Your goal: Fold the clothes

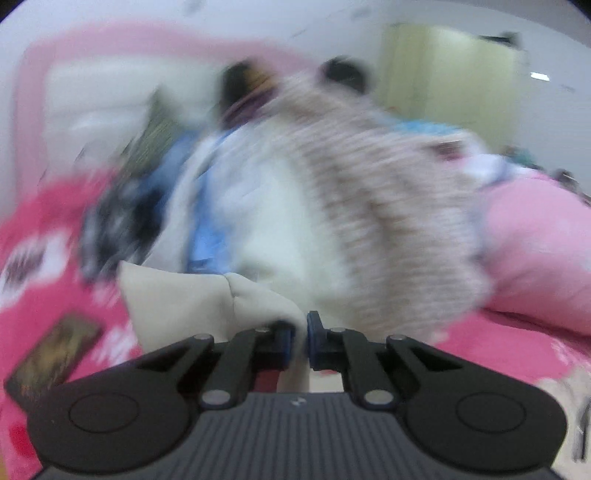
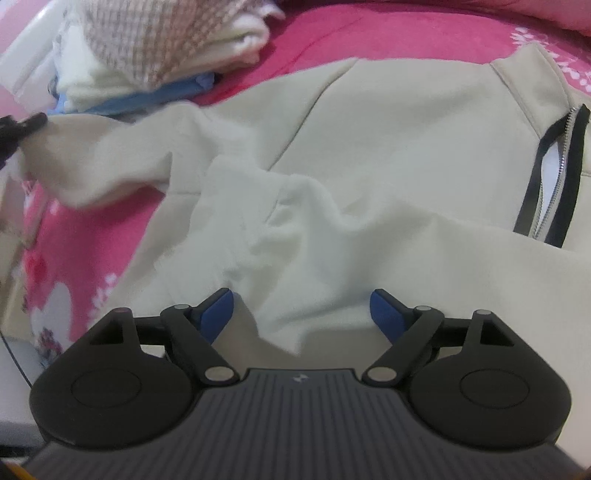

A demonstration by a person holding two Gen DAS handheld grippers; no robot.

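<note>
A beige zip jacket [image 2: 388, 155] lies spread on the pink bedspread [image 2: 317, 33] in the right wrist view, its black-taped zipper [image 2: 554, 173] at the right. My right gripper [image 2: 303, 310] is open just above the jacket's crumpled pale lining, with nothing between its fingers. My left gripper [image 1: 300, 339] is shut on the jacket's sleeve end [image 1: 207, 299], lifted off the bed. In the right wrist view the left gripper [image 2: 22, 127] appears at the far left holding that sleeve [image 2: 92, 162]. The left wrist view is motion-blurred.
A heap of clothes [image 1: 295, 184] with a checked beige garment, white and blue pieces is piled behind the jacket, also the heap [image 2: 155, 44] at upper left. A pink pillow [image 1: 535, 251] lies right. A dark flat card-like object [image 1: 51, 354] rests on the bedspread.
</note>
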